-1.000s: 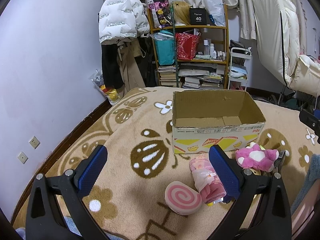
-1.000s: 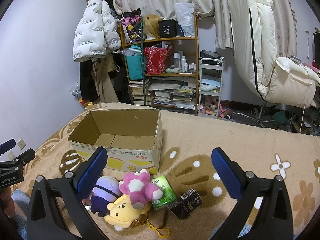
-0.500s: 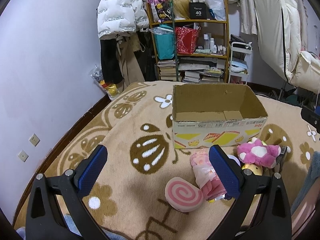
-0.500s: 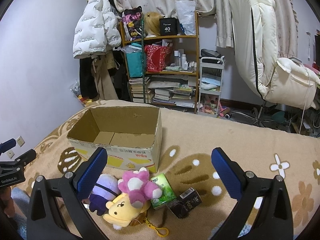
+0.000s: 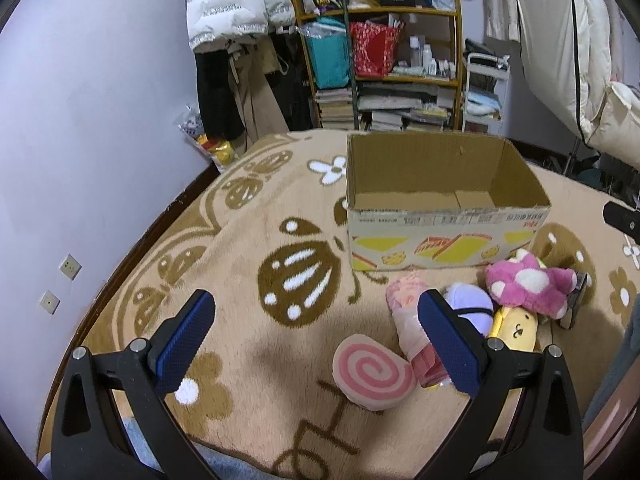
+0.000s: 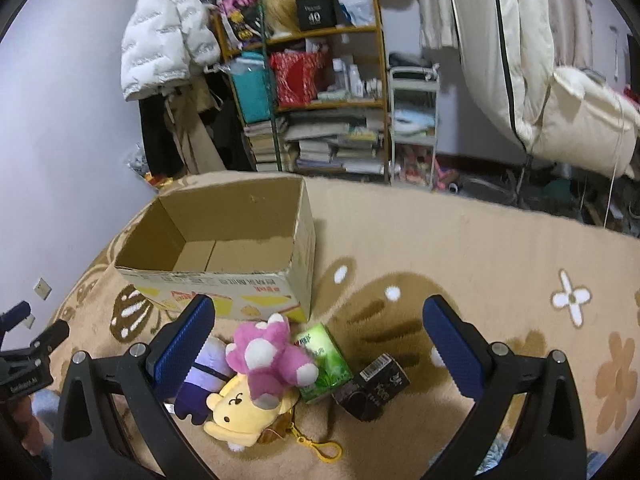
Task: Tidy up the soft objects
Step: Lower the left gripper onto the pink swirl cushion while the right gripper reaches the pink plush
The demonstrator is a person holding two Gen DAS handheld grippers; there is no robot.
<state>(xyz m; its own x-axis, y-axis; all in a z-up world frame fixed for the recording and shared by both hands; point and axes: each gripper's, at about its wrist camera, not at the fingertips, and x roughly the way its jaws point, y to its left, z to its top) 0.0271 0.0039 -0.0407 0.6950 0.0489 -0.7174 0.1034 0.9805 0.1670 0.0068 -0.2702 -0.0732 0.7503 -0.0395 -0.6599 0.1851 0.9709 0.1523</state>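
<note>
Soft toys lie heaped on the blanket (image 5: 248, 264) just in front of the open cardboard box (image 5: 436, 236): a pink plush (image 6: 268, 356) atop a yellow one (image 6: 236, 408), a purple plush (image 6: 200, 376) beside them, and a pink swirl cushion (image 5: 372, 372) touching a pink roll (image 5: 408, 320). Your left gripper (image 5: 316, 336) and right gripper (image 6: 320, 344) both hover above them, jaws spread wide, holding nothing

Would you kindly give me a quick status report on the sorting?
Left gripper open, right gripper open, both empty. Cardboard box empty; pink plush on the blanket. Nothing blocking.
</note>
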